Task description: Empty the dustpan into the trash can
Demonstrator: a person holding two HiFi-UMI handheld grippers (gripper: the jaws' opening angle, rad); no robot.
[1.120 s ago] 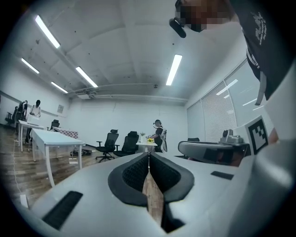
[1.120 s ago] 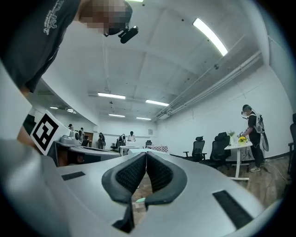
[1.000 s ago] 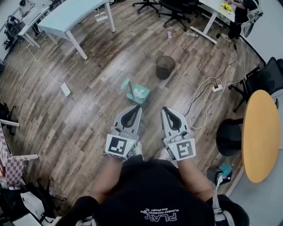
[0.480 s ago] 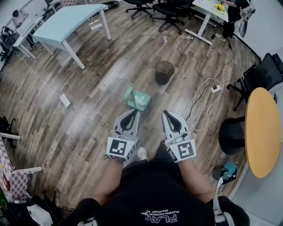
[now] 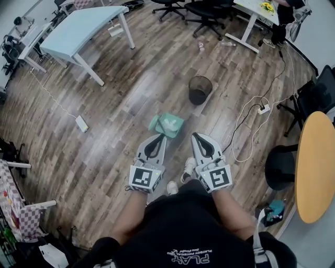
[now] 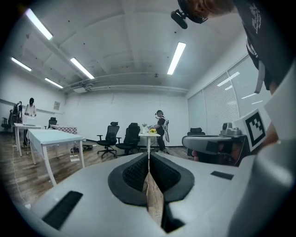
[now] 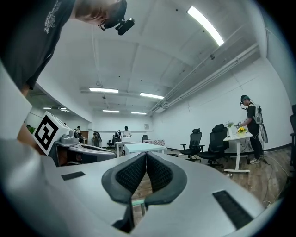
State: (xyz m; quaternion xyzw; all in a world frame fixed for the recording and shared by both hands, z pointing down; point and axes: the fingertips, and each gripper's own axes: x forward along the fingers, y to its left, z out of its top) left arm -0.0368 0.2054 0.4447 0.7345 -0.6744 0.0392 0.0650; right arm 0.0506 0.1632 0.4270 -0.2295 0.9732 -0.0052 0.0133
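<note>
Both grippers have come closer to the dustpan [image 5: 167, 125] than a second ago, and the trash can [image 5: 200, 90] sits lower in the head view than it did.

Nearest, two shoes [image 5: 189, 166] stand on the wood floor [image 5: 115, 104], well on the near side of the can. Just past them the left gripper [image 5: 162, 136] and right gripper [image 5: 194, 134] are held side by side, pointing toward the can. Each is clenched: the padded tips meet in each gripper's own view, and nothing is held, with only floor showing through the gap behind the tips. A pale green bar shows low in the right gripper's gap.

The green dustpan lies on the floor between the grippers and the can, nearer the grippers, just ahead of their tips and clear of the can. Pale bits lie in it.

The black can stands upright beyond it. A white cable [image 5: 242, 123] loops over the floor to the can's right, running to a power strip [image 5: 264, 109]. Further right and nearer is a round yellow table [image 5: 314, 167].

Beyond the can and to its left stands a blue table [image 5: 78, 26]. Behind the can are black chairs [image 5: 209, 11], and to their right a person [image 5: 285, 13] stands at a white desk [image 5: 251, 10].
</note>
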